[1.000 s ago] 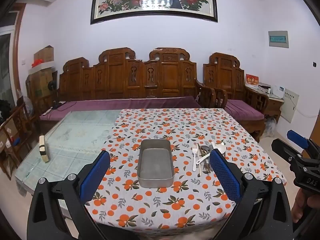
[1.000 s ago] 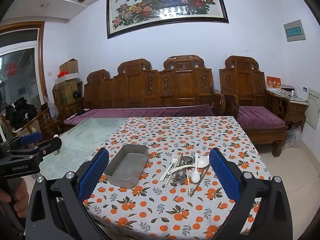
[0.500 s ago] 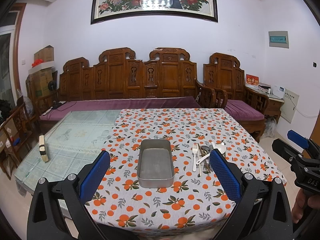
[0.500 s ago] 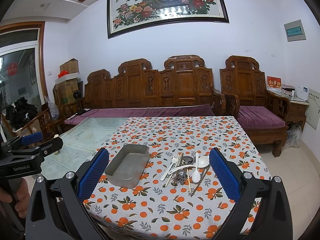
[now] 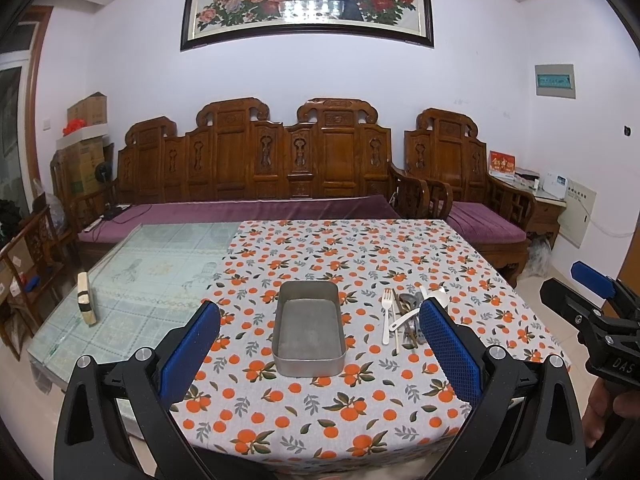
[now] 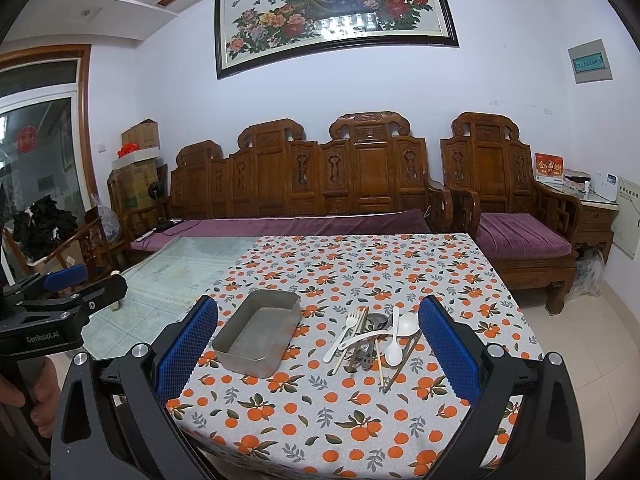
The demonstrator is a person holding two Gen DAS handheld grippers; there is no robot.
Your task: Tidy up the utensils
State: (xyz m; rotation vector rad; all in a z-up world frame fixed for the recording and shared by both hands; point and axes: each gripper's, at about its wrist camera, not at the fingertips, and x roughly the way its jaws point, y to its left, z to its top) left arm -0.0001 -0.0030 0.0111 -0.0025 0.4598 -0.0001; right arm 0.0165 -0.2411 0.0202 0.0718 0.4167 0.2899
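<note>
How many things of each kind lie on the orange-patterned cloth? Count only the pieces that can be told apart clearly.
Metal tray: 1
White fork: 1
White spoons: 2
Total: 4
The chopsticks and the grey metal pieces overlap in the same pile, so I cannot count them.

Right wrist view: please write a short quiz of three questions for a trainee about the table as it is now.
1. True or false: the metal tray already holds utensils.
2. On which side of the tray does the utensil pile lie, seen from the camera? A) left B) right C) behind
3. Fill in: the white spoon lies on the ____ with the other utensils, and the right tool is open above the table's near edge.

Key: 1 false; 2 B; 3 tablecloth.
</note>
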